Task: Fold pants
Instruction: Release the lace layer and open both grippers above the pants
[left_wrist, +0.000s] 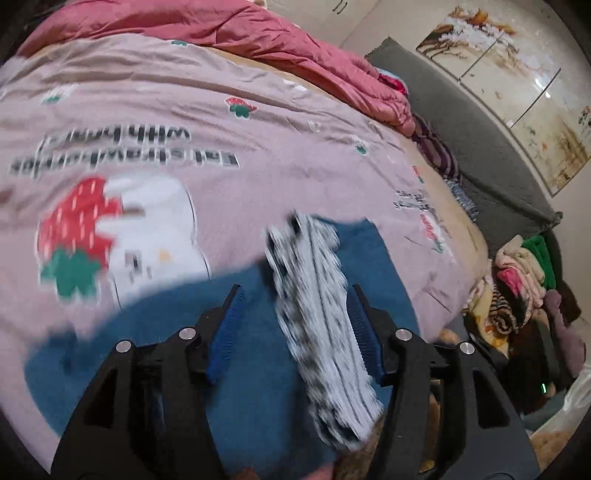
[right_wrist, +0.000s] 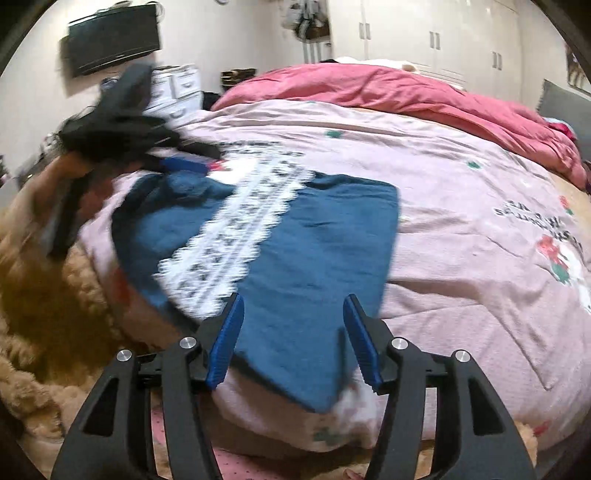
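On the bed (right_wrist: 461, 229), soft, light blue pants (right_wrist: 314, 236) lie flat; my left gripper (left_wrist: 295, 325) and right gripper (right_wrist: 293, 332) gape empty, so I'd pinch the hem edges.

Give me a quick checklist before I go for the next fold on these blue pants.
1. Left gripper free of cloth: ok, its jaws stand open over the blue pants, pads not pressing.
2. Right gripper free of cloth: ok, open above the pants' near edge.
3. Pants lying flat on the pink bedspread: ok on the right part; the left end looks bunched.
4. Patterned white stripe straight along the pants: cannot tell, blurred.
5. Near corner of the pants supported: not ok, it hangs over the bed's edge.
6. Room on the bedspread beyond the pants: ok.
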